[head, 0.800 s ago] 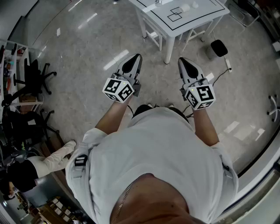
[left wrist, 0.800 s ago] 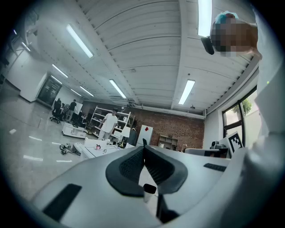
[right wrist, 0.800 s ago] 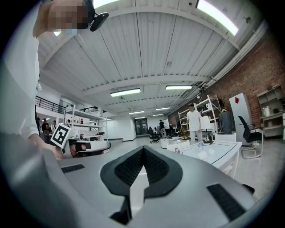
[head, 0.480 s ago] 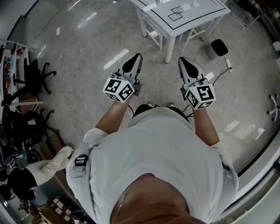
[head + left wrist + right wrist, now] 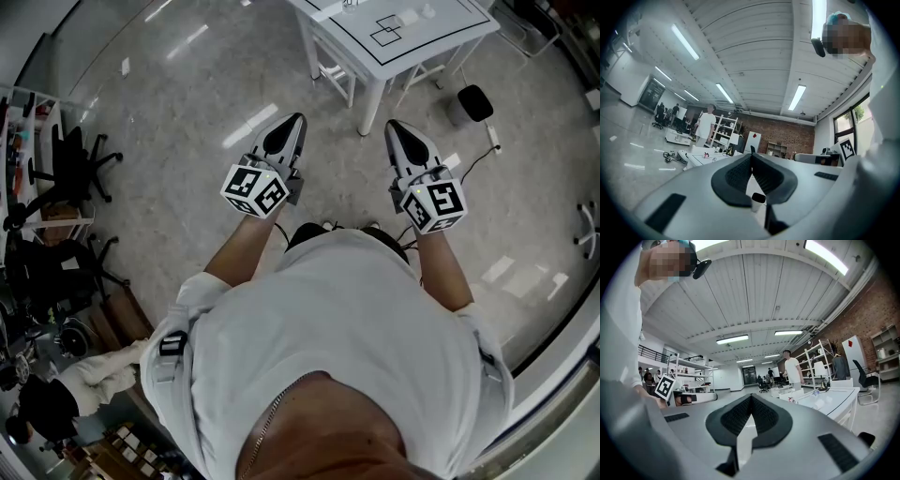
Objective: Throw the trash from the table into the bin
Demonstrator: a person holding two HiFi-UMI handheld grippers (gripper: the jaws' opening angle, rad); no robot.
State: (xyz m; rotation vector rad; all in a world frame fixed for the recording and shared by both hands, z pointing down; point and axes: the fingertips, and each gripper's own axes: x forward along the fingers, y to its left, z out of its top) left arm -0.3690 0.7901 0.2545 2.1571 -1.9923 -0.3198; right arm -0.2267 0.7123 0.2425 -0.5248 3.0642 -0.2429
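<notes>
I stand on the floor a few steps short of a white table marked with black rectangles. Small pieces of trash lie on its top, too small to tell apart. A small bin with a black top stands on the floor right of the table. My left gripper and right gripper are held level side by side, pointing toward the table, both shut and empty. In the left gripper view the shut jaws point at the table. The right gripper view shows the shut jaws with the table on the right.
A person in a white shirt stands beyond the table by shelves. Black office chairs and a shelf stand at the left; another person is at the lower left. A cable trails on the glossy floor near the bin.
The table and bin have slid slightly right in the head view. The person at the lower left has moved further down and left. Both grippers stay shut and side by side.
</notes>
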